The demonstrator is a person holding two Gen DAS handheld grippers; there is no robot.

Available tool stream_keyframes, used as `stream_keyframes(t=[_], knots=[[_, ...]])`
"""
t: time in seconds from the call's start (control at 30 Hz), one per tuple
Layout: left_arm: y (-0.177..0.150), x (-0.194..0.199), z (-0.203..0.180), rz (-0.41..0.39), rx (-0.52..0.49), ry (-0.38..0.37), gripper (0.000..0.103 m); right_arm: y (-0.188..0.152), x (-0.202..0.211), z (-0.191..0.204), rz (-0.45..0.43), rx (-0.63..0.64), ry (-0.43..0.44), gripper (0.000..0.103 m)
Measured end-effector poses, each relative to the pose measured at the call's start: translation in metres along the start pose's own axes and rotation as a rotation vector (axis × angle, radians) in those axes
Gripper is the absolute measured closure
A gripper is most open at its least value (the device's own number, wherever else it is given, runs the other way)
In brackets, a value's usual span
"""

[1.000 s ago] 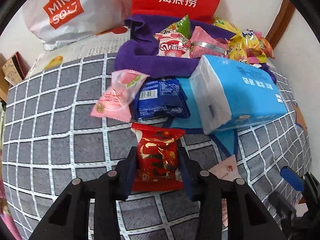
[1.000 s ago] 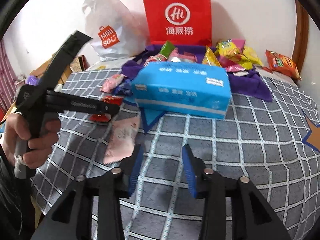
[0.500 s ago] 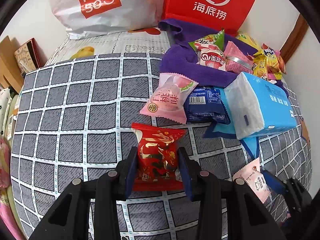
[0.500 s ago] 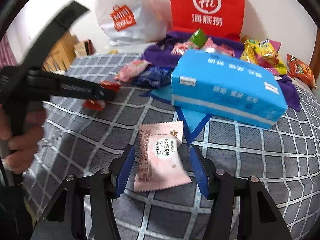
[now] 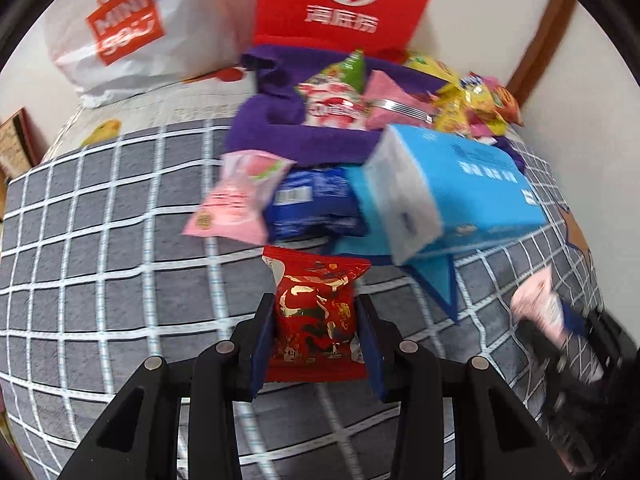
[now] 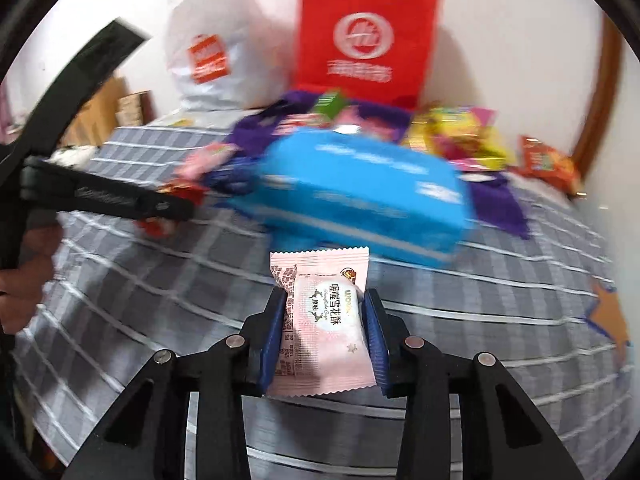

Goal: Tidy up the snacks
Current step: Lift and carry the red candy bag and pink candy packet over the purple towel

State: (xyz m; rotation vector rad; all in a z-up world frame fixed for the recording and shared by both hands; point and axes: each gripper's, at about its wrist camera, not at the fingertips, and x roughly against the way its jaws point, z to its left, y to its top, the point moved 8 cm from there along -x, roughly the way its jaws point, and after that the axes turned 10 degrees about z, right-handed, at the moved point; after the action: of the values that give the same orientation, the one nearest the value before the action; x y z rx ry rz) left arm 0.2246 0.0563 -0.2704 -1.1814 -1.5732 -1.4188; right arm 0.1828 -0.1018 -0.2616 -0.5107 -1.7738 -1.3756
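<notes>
Left claw (image 5: 316,330) is clamped on the red snack packet (image 5: 316,316), held over the checked bed cover (image 5: 100,264). Right claw (image 6: 325,332) is closing on the pale pink snack packet (image 6: 324,320); its pads touch the sides. Risks: both wrappers are slick and puffy, so a packet may squirt out or the filling get crushed. The claws work close together, so they may bump each other or the blue tissue pack (image 5: 460,196).

Pink snack (image 6: 320,320) (formerly loose) between closing right tongs (image 6: 325,330)
</notes>
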Motion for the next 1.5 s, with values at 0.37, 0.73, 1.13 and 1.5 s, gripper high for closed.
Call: stream_keyframes(t=[0.37, 0.73, 1.13, 1.5], knots=[[0.002, -0.005, -0.007, -0.081, -0.024, 0.063, 0.065, -0.018, -0.036, -0.096, 0.042, -0.292, -0.054, 0.064], [-0.001, -0.007, -0.014, -0.181, -0.079, 0.155, 0.063, -0.019, -0.048, -0.098, 0.068, -0.32, -0.011, 0.062], [-0.002, -0.009, -0.017, -0.176, -0.092, 0.144, 0.054, -0.017, -0.05, -0.096, 0.08, -0.289, -0.036, 0.058], [-0.002, -0.01, -0.017, -0.177, -0.091, 0.14, 0.053, -0.017, -0.05, -0.096, 0.073, -0.292, -0.021, 0.056]])
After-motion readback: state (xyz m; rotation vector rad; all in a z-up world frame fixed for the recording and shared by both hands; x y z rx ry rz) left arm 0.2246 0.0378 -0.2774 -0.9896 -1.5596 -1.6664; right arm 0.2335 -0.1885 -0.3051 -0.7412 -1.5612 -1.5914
